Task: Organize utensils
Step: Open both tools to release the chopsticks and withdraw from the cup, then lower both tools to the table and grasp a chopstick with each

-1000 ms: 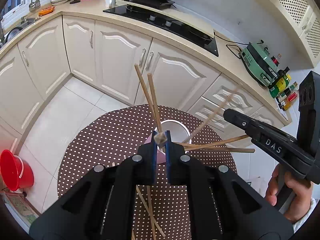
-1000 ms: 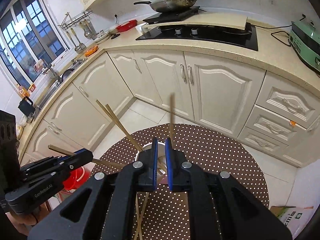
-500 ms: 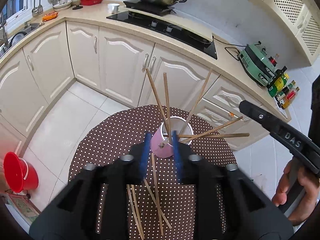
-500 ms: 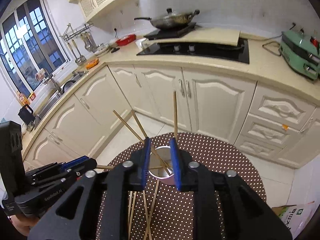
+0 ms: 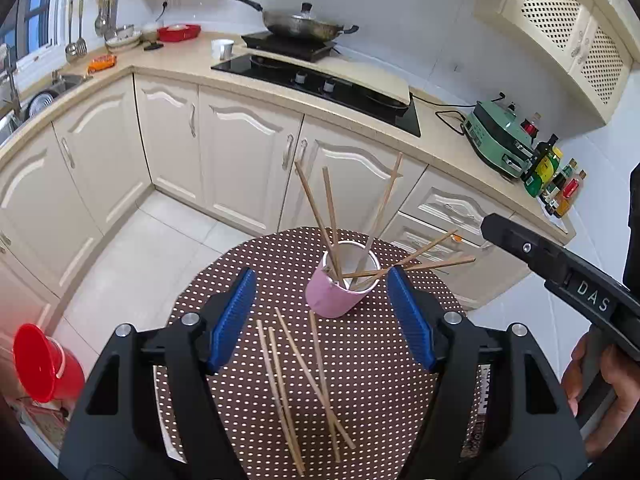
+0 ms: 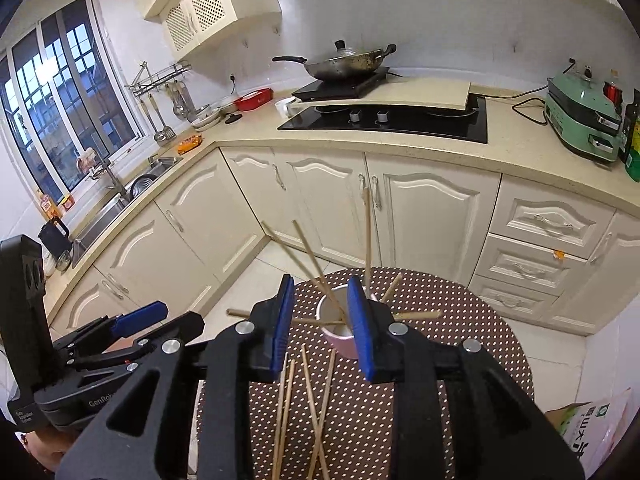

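Observation:
A pink cup [image 5: 334,296] stands on the round brown dotted table [image 5: 248,264] and holds several wooden chopsticks [image 5: 326,216] that lean out in all directions. Several more chopsticks [image 5: 288,380] lie loose on the table in front of the cup. My left gripper [image 5: 322,316] is wide open and empty, above the loose chopsticks and just short of the cup. My right gripper [image 6: 322,328] is open and empty, with the cup [image 6: 340,334] showing between its blue pads. The loose chopsticks [image 6: 308,408] lie below it. Each gripper shows at the edge of the other's view.
Cream kitchen cabinets [image 5: 240,152] and a counter with a black hob [image 5: 320,80] and a wok [image 5: 300,24] stand behind the table. A green appliance [image 5: 500,136] and bottles are at the right. A red bucket [image 5: 40,364] stands on the floor at the left.
Both grippers were shut on chopsticks over the cup; they have opened, let the chopsticks drop into the cup, and drawn back and up.

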A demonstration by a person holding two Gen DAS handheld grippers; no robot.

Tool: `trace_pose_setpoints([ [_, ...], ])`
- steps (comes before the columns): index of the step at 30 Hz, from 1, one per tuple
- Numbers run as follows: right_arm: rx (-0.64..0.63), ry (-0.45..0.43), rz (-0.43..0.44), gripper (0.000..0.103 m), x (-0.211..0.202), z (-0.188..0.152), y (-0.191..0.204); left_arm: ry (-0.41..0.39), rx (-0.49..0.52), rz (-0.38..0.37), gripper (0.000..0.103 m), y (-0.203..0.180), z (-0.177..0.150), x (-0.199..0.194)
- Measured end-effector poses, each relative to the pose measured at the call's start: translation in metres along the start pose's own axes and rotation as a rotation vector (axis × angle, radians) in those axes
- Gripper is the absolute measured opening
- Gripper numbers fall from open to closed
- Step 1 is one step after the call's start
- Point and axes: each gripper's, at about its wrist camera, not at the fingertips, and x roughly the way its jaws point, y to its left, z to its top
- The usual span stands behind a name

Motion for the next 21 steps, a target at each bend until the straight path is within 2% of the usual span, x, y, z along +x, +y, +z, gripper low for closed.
trace_pose_setpoints([
  [5,-0.002,0.015,0.01,0.026,0.0,-0.013,0.013,-0.011,0.015,0.017,0.071,0.009,-0.008,-0.014],
  [11,-0.005,0.056,0.018,0.026,0.01,-0.032,0.024,0.021,-0.009,0.047,0.071,0.035,-0.025,-0.017],
  [16,-0.015,0.113,0.017,0.026,0.025,-0.052,0.028,0.087,-0.056,0.066,0.071,0.06,-0.043,-0.003],
  [21,-0.014,0.197,0.011,0.026,0.049,-0.076,0.023,0.167,-0.087,0.085,0.071,0.069,-0.063,0.023],
])
